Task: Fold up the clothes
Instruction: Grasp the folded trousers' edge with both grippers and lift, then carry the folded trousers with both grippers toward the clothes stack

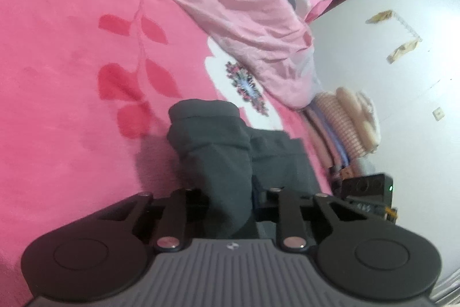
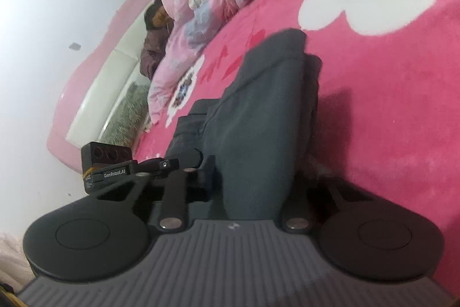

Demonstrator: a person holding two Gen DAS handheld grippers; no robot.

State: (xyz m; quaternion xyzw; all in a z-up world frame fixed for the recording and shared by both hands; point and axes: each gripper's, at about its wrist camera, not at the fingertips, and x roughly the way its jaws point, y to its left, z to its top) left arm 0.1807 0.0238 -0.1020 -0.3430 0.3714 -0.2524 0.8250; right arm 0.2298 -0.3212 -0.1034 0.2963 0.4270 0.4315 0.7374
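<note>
- Garment point(image 1: 227, 163): a dark grey piece lies on the pink floral bedspread point(image 1: 72, 105), its near edge lifted and gathered into both grippers, the rest trailing away in soft folds toward the white flower print.
- Left gripper point(image 1: 230, 209): its jaws are pressed in on a bunch of the dark cloth, which rises between them. The grip looks deep, with cloth reaching back toward the gripper body.
- Right gripper point(image 2: 253, 186): its jaws likewise pinch a thick ridge of the same cloth. The other gripper shows just to the left of it in this view, so the two grips sit close together on one edge.
- To do this step well, I judge both pinches should hold the same edge at the same height, so the fold line runs straight; carrying them together, level, over the far part of the garment would lay one half neatly on the other.
- The cloth is bunched, not flat; a slight pull apart between the grippers before laying it down would probably smooth the ridge.
- Far part: the end point(image 2: 287, 42) lies doubled on the bedspread; the lifted edge should land square with it.
- Beyond: a crumpled pink quilt point(image 1: 244, 5) lies along the bedspread's far edge, well apart from the garment.
</note>
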